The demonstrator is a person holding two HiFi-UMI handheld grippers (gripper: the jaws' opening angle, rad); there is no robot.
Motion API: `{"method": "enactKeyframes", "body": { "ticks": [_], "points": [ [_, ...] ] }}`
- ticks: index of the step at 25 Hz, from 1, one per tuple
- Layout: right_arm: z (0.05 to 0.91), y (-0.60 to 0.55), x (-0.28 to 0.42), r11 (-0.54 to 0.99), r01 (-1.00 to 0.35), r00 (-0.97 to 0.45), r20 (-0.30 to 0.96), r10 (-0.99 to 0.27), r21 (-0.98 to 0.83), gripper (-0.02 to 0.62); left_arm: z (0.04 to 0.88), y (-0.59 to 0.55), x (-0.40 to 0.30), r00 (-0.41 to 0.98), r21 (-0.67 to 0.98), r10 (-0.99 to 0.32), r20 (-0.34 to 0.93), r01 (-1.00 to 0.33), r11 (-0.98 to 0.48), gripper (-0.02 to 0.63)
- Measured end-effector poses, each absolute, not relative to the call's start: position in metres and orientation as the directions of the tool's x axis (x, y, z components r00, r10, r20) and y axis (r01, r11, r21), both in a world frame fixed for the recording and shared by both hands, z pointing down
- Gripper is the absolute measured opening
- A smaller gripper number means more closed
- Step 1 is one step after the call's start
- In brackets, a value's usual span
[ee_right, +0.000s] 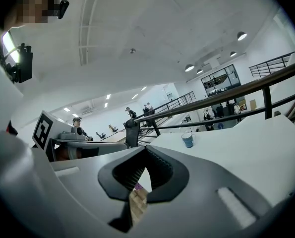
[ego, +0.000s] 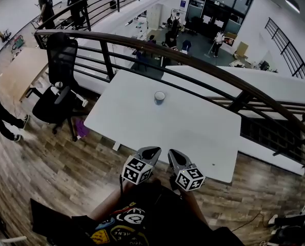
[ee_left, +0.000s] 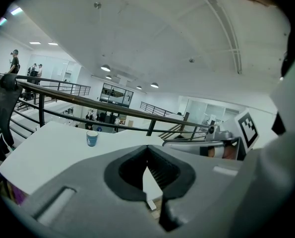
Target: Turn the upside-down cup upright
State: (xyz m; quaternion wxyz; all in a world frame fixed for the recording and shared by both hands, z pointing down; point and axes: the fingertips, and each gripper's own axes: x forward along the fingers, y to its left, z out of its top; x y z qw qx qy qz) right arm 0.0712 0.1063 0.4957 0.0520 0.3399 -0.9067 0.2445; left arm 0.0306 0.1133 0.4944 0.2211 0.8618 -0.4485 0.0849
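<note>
A small blue cup (ego: 159,97) with a white rim stands alone on the white table (ego: 142,122), near its far edge, wider end up. It also shows in the left gripper view as the cup (ee_left: 91,138) and in the right gripper view as the cup (ee_right: 188,140). My left gripper (ego: 153,150) and right gripper (ego: 171,152) hover side by side over the table's near edge, well short of the cup. Both are shut and hold nothing. The left gripper (ee_left: 147,148) and right gripper (ee_right: 146,150) have their jaws meeting at the tips.
A dark metal railing (ego: 193,60) runs right behind the table's far edge. A black office chair (ego: 60,94) stands to the left on the wooden floor (ego: 49,163). People are in the distance beyond the railing and at far left.
</note>
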Motion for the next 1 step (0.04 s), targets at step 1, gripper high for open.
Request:
{"method": "enactKeyframes", "body": {
  "ticks": [1],
  "points": [
    [0.4964, 0.1065, 0.0710, 0.649, -0.642, -0.763, 0.261, -0.591, -0.408, -0.003, 0.4947, 0.1130, 0.0299, 0.583, 0.305, -0.736, 0.344, -0.811, -0.500, 0.006]
  ]
}}
